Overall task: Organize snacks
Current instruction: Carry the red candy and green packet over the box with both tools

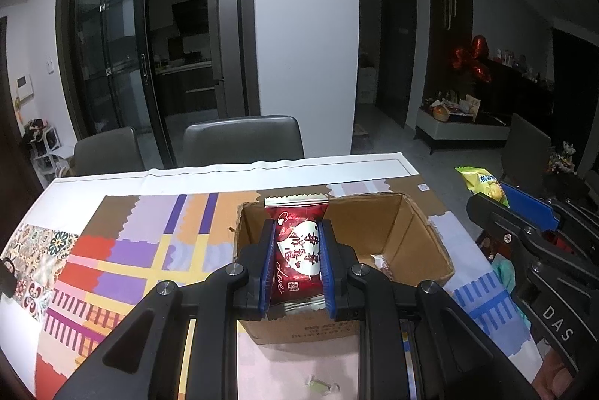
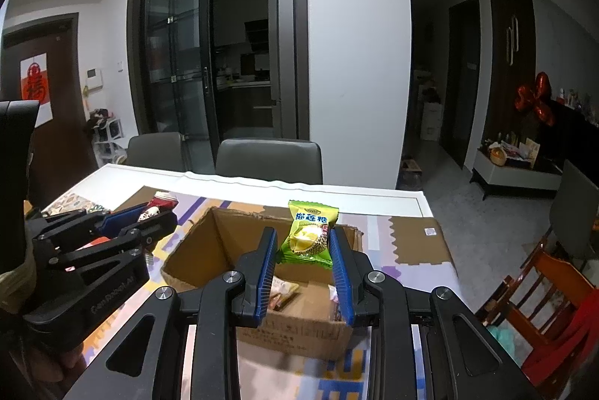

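Box (image 2: 262,329) holds wrapped snacks (image 2: 284,293).

My room is dim, and far doorways look black. My pictures bend round with dark corners.

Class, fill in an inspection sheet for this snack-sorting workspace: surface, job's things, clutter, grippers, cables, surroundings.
Surface: table under a patterned cloth.
Job's things: open cardboard box with wrapped snacks inside; red packet; green packet.
Clutter: small wrapped candy on the cloth before the box.
Grippers: left gripper shut on the red packet; right gripper shut on the green packet; both at the box.
Cables: nothing seen.
Surroundings: two grey chairs, dark kitchen doorway.
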`<state>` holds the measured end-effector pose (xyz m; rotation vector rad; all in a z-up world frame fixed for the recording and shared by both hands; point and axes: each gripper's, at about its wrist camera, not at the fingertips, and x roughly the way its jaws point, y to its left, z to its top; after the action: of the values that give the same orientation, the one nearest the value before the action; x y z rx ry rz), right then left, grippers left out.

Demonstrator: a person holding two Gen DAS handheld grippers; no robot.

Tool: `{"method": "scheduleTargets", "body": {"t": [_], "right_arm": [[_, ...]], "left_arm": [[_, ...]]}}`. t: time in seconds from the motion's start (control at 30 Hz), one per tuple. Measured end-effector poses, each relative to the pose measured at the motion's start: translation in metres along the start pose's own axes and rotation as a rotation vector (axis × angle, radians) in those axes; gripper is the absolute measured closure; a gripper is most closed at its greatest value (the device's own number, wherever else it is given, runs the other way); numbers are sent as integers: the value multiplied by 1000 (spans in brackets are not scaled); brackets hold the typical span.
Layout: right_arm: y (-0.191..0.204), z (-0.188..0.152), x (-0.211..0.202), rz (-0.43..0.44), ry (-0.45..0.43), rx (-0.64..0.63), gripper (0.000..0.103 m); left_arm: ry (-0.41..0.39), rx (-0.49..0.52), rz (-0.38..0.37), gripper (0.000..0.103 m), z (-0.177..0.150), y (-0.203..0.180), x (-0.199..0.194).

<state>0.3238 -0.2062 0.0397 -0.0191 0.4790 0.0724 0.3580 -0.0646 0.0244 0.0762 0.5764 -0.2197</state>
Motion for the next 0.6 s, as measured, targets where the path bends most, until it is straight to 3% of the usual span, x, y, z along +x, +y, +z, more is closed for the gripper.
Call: {"method": "scheduleTargets", "body": {"t": [0.6], "right_arm": [[5, 9, 40, -2, 74, -17, 73]], "left_arm": [[54, 45, 1, 80, 8, 2, 44]]}}
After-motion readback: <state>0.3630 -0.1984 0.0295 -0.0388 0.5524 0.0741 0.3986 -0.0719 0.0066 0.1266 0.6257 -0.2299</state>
